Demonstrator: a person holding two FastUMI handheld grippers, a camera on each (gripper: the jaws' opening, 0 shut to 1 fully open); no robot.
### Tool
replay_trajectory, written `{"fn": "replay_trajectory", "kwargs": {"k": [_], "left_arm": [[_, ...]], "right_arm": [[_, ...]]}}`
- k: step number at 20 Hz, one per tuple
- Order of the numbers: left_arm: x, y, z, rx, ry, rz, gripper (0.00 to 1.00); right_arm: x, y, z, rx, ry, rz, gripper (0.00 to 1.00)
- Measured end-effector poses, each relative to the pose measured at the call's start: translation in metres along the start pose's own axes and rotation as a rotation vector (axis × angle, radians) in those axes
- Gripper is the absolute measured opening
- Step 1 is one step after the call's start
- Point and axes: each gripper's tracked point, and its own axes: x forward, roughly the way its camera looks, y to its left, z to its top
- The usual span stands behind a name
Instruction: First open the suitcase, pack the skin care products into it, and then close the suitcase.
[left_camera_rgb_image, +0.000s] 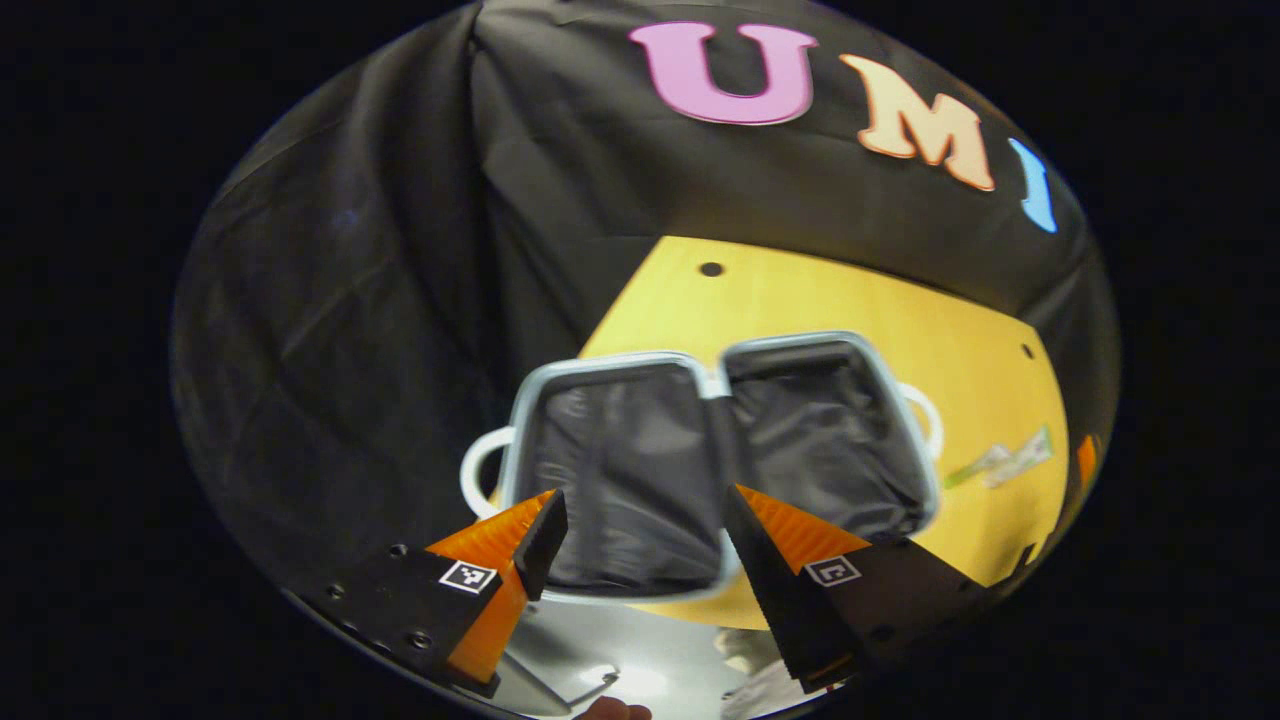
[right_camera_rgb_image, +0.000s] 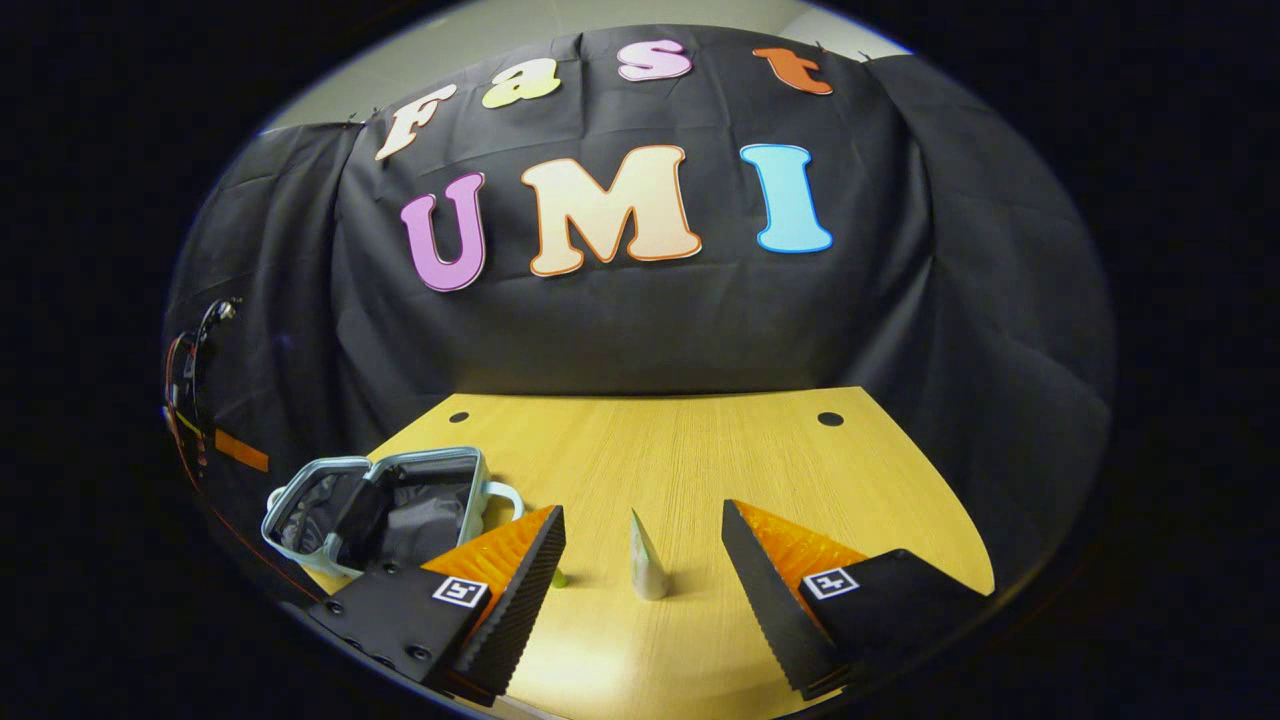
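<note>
Suitcase (left_camera_rgb_image: 720, 460) lying open flat on table (right_camera_rgb_image: 700, 450), dark lining exposed. Tube (right_camera_rgb_image: 647, 560) standing upright between right gripper (right_camera_rgb_image: 640, 545) fingers, untouched. Left gripper (left_camera_rgb_image: 640, 530) spread above suitcase.

left gripper (left_camera_rgb_image: 640, 545) black screwed mounts, square coded tags, ridged sawtooth fingers (left_camera_rgb_image: 541, 545)

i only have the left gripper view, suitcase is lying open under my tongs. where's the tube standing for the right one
Observer: In the right gripper view, a small tube stands upright on the table, on the line between the right tongs, beyond their tips.
Operator: are those tongs open
Observer: Yes, spread wide, touching nothing.
Operator: and the suitcase from there
Observer: The suitcase lies open to the left of the tube, apart from it, near the table's left edge.
</note>
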Motion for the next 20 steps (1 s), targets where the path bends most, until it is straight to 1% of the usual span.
{"fn": "replay_trajectory", "kwargs": {"k": [3,5,6,9,12,13,14,15,18,20], "left_arm": [[-0.025,-0.085,-0.013,0.020,0.010,-0.094,0.96],[-0.022,-0.138,-0.022,0.006,0.021,-0.198,0.96],[-0.017,-0.165,-0.029,-0.003,0.028,-0.249,0.94],[0.002,-0.237,-0.037,0.011,0.050,-0.318,0.93],[0.024,-0.294,-0.041,0.048,0.028,-0.361,0.94],[0.032,-0.310,-0.043,0.056,0.011,-0.374,0.94],[0.043,-0.323,-0.045,0.060,-0.008,-0.379,0.94],[0.053,-0.333,-0.048,0.063,-0.019,-0.379,0.94],[0.081,-0.354,-0.065,0.053,-0.030,-0.378,0.94],[0.098,-0.362,-0.070,0.018,-0.051,-0.365,0.93]], "right_arm": [[0.001,-0.013,-0.002,-0.005,0.023,0.029,0.98],[0.006,-0.016,-0.012,-0.006,0.056,0.062,0.98],[0.009,-0.016,-0.018,-0.009,0.080,0.081,0.98],[0.013,-0.015,-0.036,-0.027,0.141,0.153,0.98],[0.021,-0.023,-0.055,-0.037,0.193,0.196,0.98],[0.024,-0.026,-0.062,-0.027,0.210,0.210,0.94],[0.028,-0.028,-0.071,-0.013,0.231,0.220,0.95],[0.032,-0.032,-0.080,-0.005,0.257,0.230,0.98],[0.046,-0.042,-0.101,0.006,0.296,0.245,0.98],[0.054,-0.045,-0.112,0.000,0.312,0.253,0.98]]}}
